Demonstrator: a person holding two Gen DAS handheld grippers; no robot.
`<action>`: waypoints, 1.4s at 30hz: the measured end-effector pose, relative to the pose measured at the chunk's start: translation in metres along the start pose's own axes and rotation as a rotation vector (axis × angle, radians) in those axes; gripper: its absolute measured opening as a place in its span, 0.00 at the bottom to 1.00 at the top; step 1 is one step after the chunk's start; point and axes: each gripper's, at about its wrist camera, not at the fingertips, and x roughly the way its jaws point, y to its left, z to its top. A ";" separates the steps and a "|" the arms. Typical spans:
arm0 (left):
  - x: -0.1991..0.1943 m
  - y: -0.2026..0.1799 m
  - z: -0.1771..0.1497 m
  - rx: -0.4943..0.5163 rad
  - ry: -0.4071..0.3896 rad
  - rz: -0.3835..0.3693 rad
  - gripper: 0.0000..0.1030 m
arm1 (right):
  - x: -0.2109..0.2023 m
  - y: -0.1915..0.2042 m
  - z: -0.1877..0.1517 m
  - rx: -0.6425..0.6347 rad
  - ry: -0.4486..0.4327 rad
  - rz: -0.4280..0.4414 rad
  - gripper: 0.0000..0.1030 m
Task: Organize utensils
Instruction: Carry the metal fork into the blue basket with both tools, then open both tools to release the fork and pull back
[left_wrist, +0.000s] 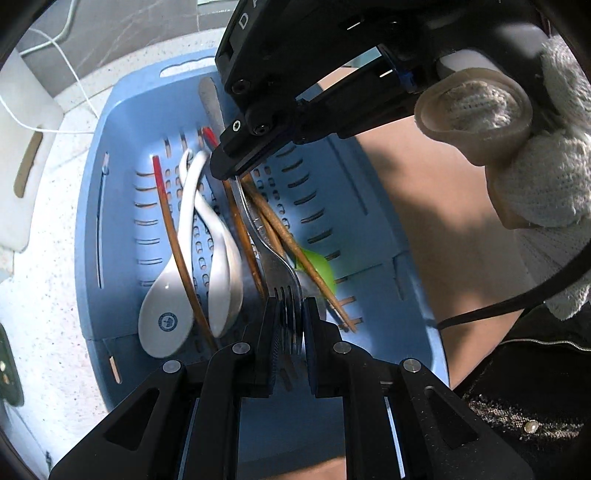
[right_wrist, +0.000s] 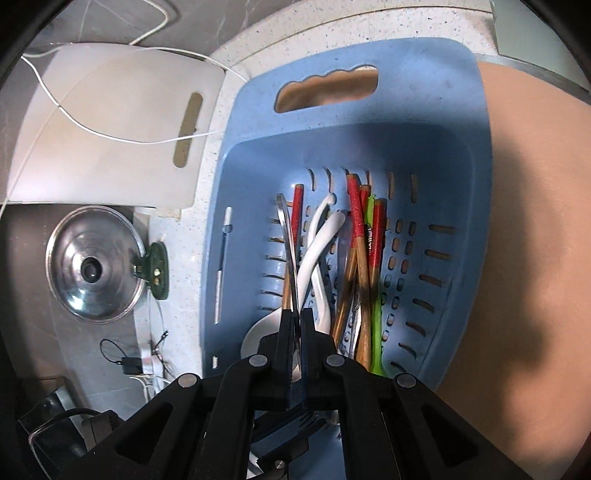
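Observation:
A blue slotted basket (left_wrist: 122, 122) (right_wrist: 424, 92) holds two white ceramic spoons (left_wrist: 166, 314) (right_wrist: 317, 251), several red-tipped wooden chopsticks (left_wrist: 173, 236) (right_wrist: 356, 221), a green utensil (left_wrist: 321, 266) (right_wrist: 376, 332) and a metal fork (left_wrist: 275, 266). My left gripper (left_wrist: 290, 314) is shut on the fork's tines. My right gripper (right_wrist: 297, 317) is shut on the fork's handle (right_wrist: 286, 229); in the left wrist view it (left_wrist: 236, 166) comes down from the top onto that handle. The fork is held between both grippers above the other utensils.
The basket rests on a speckled white counter (left_wrist: 40, 295). A white cutting board (right_wrist: 122, 122) with a white cable over it lies to the left. A steel pot lid (right_wrist: 92, 266) and a dark green object (right_wrist: 155, 269) sit beyond. A gloved hand (left_wrist: 535, 177) is at right.

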 end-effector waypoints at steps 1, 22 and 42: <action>0.002 0.001 0.000 -0.003 0.004 -0.001 0.11 | 0.002 0.000 0.001 0.000 0.002 -0.006 0.03; -0.003 0.016 -0.003 -0.068 -0.014 -0.003 0.11 | 0.009 0.008 0.009 -0.064 0.009 -0.061 0.06; -0.058 -0.008 -0.028 -0.209 -0.174 0.119 0.31 | -0.078 -0.013 -0.033 -0.211 -0.132 -0.055 0.35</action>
